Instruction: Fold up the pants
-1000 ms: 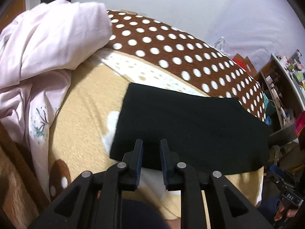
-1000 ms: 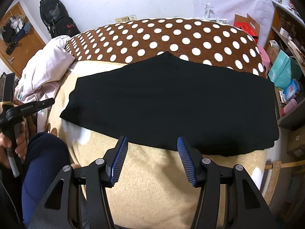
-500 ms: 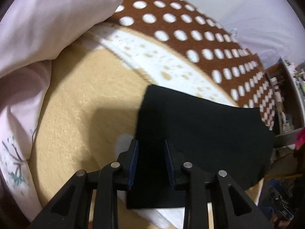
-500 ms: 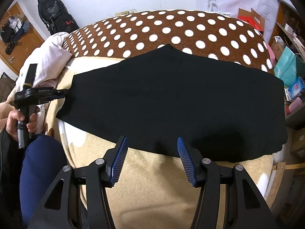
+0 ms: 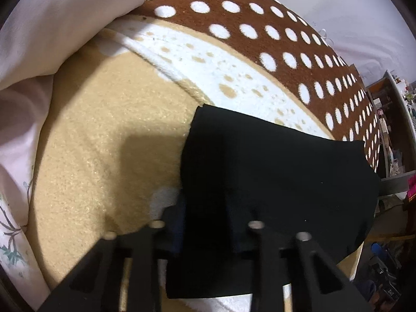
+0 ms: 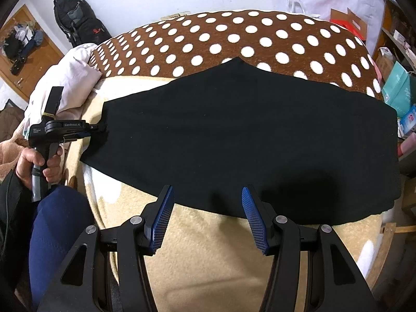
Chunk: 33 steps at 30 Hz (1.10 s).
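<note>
Black pants (image 6: 247, 135) lie flat across the tan blanket (image 6: 208, 247) of a bed. In the left wrist view their left end (image 5: 286, 169) fills the lower right. My left gripper (image 5: 204, 197) points steeply down over that end. Its jaws are closing with the cloth's edge between them, and the pads stand a little apart. From the right wrist view, the left gripper (image 6: 100, 127) touches the pants' left edge, held by a hand (image 6: 39, 163). My right gripper (image 6: 208, 195) hovers open above the pants' near edge, with nothing gripped.
A brown blanket with white dots (image 6: 234, 36) covers the far half of the bed. A pale pink duvet (image 5: 65, 20) is heaped at the left. A backpack (image 6: 78, 20) leans on the far wall. Shelves and bags (image 6: 397, 85) crowd the right side. A blue-clad leg (image 6: 57, 223) is near left.
My left gripper has dropped and moved in over the pants' left end, its fingers now straddling the cloth edge. The right gripper has hardly moved and stays open.
</note>
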Tool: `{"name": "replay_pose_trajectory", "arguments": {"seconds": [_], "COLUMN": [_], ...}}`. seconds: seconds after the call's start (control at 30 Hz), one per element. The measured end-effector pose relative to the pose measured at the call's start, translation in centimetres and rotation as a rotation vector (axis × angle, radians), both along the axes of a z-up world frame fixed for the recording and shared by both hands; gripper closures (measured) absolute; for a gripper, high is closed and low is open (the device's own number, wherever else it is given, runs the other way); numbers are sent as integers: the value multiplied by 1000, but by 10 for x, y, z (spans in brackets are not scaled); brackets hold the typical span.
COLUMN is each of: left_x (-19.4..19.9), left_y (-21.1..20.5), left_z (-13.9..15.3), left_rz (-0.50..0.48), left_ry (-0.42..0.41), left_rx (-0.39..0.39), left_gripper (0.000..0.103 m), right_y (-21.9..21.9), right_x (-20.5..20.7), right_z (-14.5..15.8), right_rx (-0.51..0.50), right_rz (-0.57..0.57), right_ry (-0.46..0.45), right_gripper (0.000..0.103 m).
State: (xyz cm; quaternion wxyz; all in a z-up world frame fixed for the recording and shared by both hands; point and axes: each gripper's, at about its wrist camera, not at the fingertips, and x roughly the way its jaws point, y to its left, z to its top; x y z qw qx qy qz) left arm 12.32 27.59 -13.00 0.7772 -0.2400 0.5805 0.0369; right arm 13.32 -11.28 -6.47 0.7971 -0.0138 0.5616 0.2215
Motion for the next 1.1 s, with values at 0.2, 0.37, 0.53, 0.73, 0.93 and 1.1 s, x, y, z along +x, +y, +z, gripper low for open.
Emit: {"name": "replay_pose_trajectory", "arguments": {"seconds": [0.2, 0.37, 0.53, 0.73, 0.93, 1.1], "left_x": [4, -1, -3, -9, 0, 17], "left_y": [-4, -3, -4, -20, -64, -117], "left_z": [1, 10, 23, 51, 81, 95], "left_rz": [-6, 20, 36, 19, -46, -147], "left_ry": [7, -26, -62, -140, -209, -236], "left_rx": [4, -9, -23, -73, -120, -160], "left_gripper": [93, 96, 97, 97, 97, 97], "right_y": [-6, -12, -20, -30, -39, -51], "right_x": [-1, -4, -6, -7, -8, -8], "right_z": [0, 5, 8, 7, 3, 1], "right_rx": [0, 7, 17, 25, 38, 53], "right_rz": [-15, -27, -48, -72, -88, -111], "right_ry": [1, -9, -16, -17, -8, -3], "right_gripper": [48, 48, 48, 48, 48, 48]}}
